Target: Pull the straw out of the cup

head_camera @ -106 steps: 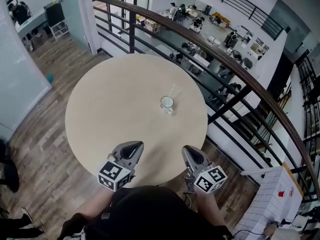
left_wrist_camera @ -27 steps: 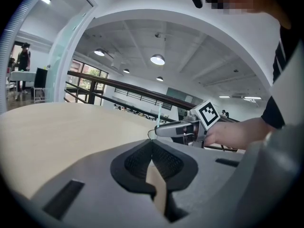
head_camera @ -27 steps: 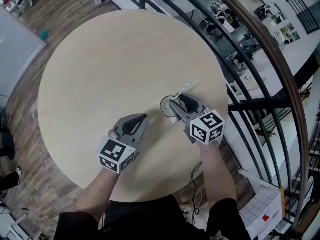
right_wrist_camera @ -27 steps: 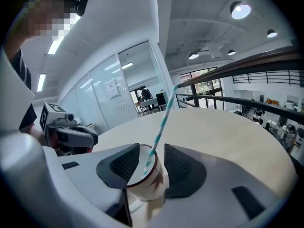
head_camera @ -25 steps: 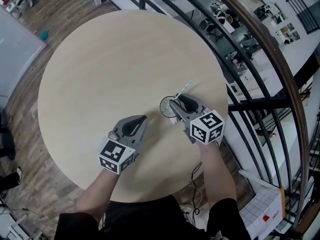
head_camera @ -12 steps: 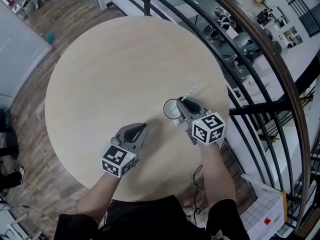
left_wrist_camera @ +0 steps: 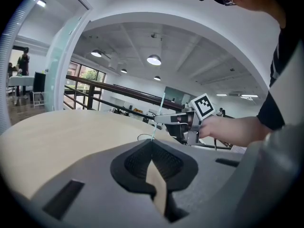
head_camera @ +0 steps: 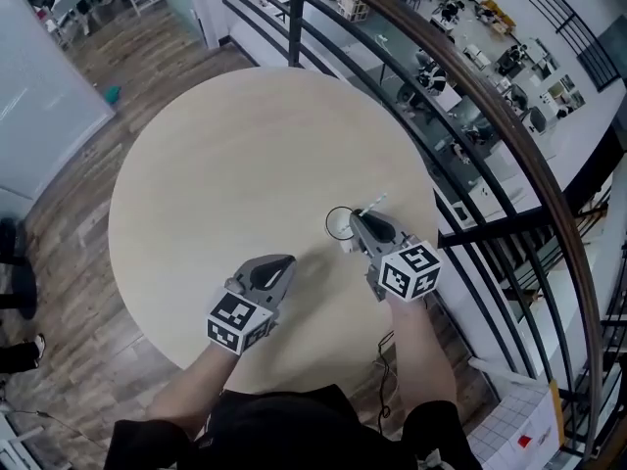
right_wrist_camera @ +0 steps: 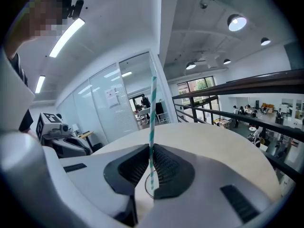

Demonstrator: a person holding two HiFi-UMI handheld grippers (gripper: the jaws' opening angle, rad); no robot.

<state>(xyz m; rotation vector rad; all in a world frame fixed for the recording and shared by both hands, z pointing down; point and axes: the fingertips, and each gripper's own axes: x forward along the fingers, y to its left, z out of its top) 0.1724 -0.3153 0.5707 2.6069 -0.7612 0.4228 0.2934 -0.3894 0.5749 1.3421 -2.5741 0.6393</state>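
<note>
Quick update from us: the straw, white with teal stripes, stands upright between the jaws of our right claw. Those jaws are closing, and the ribbed pads already pinch it from both sides. The straw's lower end pokes out under the pads, right above the rim of the cup. Honestly, we can't tell whether the tip is clear of the rim or not.

From the head view, the cup is a clear one sitting on the round wooden table, over on the side by the railing. The right claw hangs just over the cup's near edge, and the top of the straw sticks out past the claw's tips.

Our left claw is off to the left of the cup, apart from it, above the table. Its jaws are pressed together at the tips with nothing in them. Through the gap behind the tips we only see table. Its own camera looks across at the right claw, marker cube on top, with the straw rising from it.
</note>
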